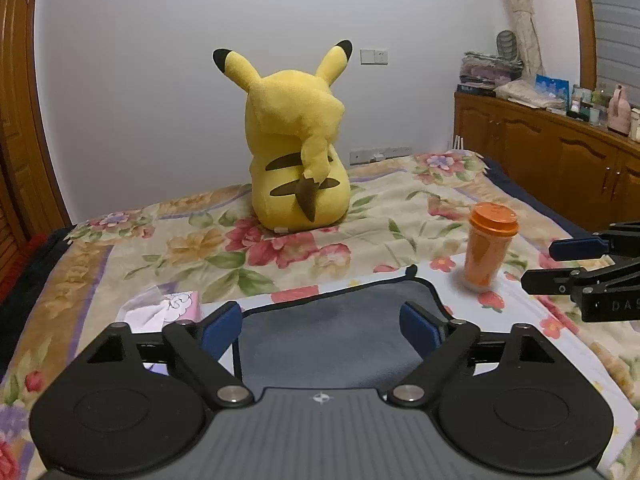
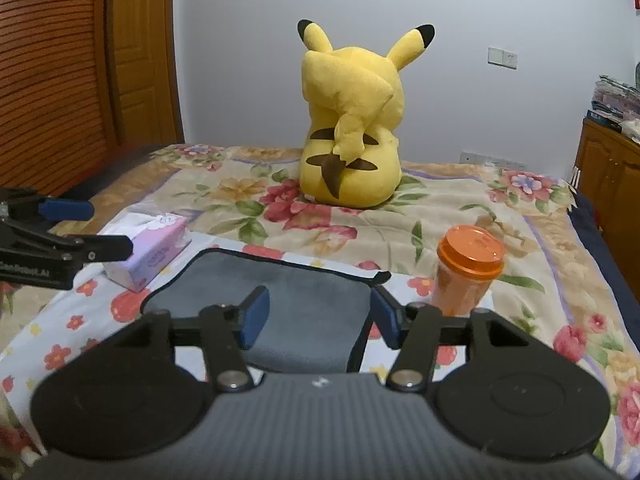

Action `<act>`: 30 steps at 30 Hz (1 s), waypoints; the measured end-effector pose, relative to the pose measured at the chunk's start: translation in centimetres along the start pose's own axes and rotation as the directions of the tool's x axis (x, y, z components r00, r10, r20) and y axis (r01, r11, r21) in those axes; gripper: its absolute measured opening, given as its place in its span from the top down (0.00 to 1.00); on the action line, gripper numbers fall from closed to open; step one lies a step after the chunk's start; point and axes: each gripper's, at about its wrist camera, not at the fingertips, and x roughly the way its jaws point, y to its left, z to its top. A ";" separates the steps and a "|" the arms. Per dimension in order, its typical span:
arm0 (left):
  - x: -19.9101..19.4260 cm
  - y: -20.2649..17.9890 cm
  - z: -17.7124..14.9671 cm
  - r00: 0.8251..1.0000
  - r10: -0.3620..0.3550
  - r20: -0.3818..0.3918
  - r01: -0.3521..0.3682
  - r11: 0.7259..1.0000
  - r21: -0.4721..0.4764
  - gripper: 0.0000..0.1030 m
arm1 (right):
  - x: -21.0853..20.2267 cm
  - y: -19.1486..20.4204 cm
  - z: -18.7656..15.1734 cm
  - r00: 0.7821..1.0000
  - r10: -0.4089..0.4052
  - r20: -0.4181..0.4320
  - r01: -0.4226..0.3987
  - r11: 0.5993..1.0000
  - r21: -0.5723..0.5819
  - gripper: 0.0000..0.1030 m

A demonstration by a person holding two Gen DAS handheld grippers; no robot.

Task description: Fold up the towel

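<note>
My left jaws (image 1: 322, 326) stand released, the blue pads wide apart with nothing between them, held above the near part of the grey towel (image 1: 336, 336). My right jaws (image 2: 318, 316) are likewise released and grasp nothing; they hang over the towel's near right portion, and one pad sits close to the dark-bound right edge. I cannot tell whether either pair touches the cloth.

Location of the work piece: the towel lies flat on a pale flower-printed cloth (image 2: 80, 320) spread over the floral blanket (image 1: 280, 248) of the bed. Its dark trim runs around the visible outline, and a small loop (image 2: 382, 277) sticks out at the far right corner.

Surroundings noted: a tissue box (image 2: 148, 252) lies just beside the towel's far left corner; an orange lidded cup (image 2: 466, 272) stands upright near the far right corner, apart from the towel. A yellow plush toy (image 1: 298, 152) sits well beyond, toward the wall.

Assessment of progress: the visible surface is smooth, with no layered edge I can make out, though the near edge is hidden behind my own housings. I judge the towel either unfolded or at most lying in a neat flat state, with neither pair engaged. If unfolded, the whole job remains: take hold of two corners, carry them across, align the edges, press flat. The cup stands close enough that a careless sweep on the right could tip it.
</note>
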 end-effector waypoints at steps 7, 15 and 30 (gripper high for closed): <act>-1.6 -0.8 -0.8 1.000 0.005 0.011 -0.005 1.000 -0.005 0.00 | -1.7 0.4 -0.9 1.000 0.001 0.012 -0.001 1.000 0.020 0.22; -2.6 -1.4 -2.1 0.999 0.045 0.024 -0.045 0.999 0.000 0.00 | -2.7 1.3 -2.2 1.000 0.009 0.011 -0.010 0.999 0.031 0.09; -4.8 -2.6 -4.6 0.999 0.052 -0.002 -0.053 0.998 -0.044 0.00 | -4.7 2.4 -5.2 1.000 -0.005 0.006 0.004 0.998 0.066 0.00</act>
